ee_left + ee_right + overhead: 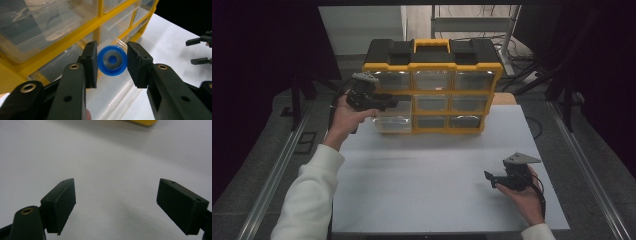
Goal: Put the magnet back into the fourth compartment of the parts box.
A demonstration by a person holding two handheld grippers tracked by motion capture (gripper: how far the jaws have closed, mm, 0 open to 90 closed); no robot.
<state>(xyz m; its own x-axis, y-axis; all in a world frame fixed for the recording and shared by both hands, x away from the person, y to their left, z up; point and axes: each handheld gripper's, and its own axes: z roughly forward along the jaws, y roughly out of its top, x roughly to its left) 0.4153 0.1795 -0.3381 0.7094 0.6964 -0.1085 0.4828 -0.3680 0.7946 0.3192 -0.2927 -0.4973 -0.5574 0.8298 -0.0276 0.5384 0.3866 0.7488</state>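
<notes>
Blue round plastic spool (112, 61) sits pinched in our left tongs (111, 65) above the clear pulled-out drawer (110, 100); our right tongs (116, 206) are spread.

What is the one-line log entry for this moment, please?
left gripper: shut on blue ring | over open drawer of yellow cabinet | right gripper: open

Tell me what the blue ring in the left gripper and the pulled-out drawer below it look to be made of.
Blue ring: likely molded plastic, smooth and evenly coloured, with a grey, duller inner disc that could be rubber or metal. It sits clamped in the left gripper. Drawer: clear hard plastic; the white table shows through its glossy walls.
</notes>
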